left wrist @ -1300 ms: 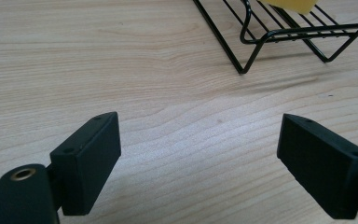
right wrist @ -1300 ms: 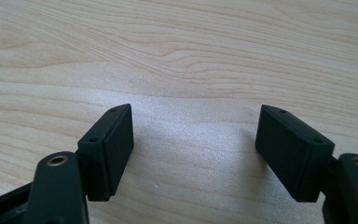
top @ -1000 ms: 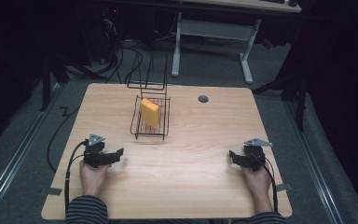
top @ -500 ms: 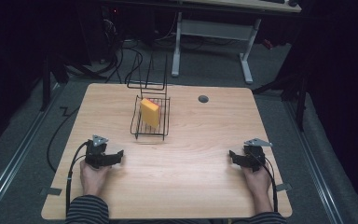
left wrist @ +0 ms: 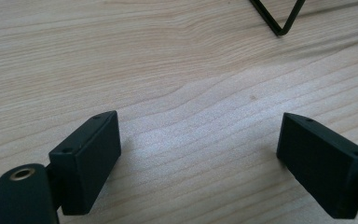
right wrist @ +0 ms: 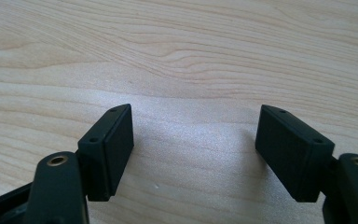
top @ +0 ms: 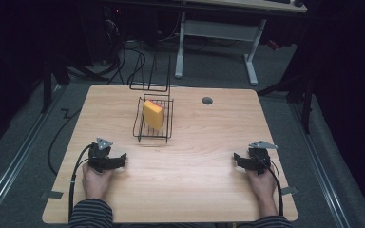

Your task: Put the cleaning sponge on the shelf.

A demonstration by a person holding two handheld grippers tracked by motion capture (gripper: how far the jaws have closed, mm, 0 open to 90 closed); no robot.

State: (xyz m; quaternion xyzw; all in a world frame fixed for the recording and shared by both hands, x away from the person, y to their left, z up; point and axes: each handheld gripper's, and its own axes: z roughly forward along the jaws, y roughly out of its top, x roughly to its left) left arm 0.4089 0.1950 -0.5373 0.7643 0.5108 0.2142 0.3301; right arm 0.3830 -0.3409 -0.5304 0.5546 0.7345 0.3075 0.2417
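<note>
Block: a flat yellow-orange block [top: 153, 114] leans on its edge inside the rack.
Rack: thin black wire rack [top: 153, 128], boxy, at the far middle of the table.
Table: pale wood table [top: 185, 190] with wavy grain, smooth.
Left gripper [top: 119, 160]: near and left of the rack, black jaws wide apart, nothing between.
Right gripper [top: 237, 159]: near and right of the rack, jaws apart, holding nothing.
Hole: small round grey hole [top: 207, 100], right of the rack.
</note>
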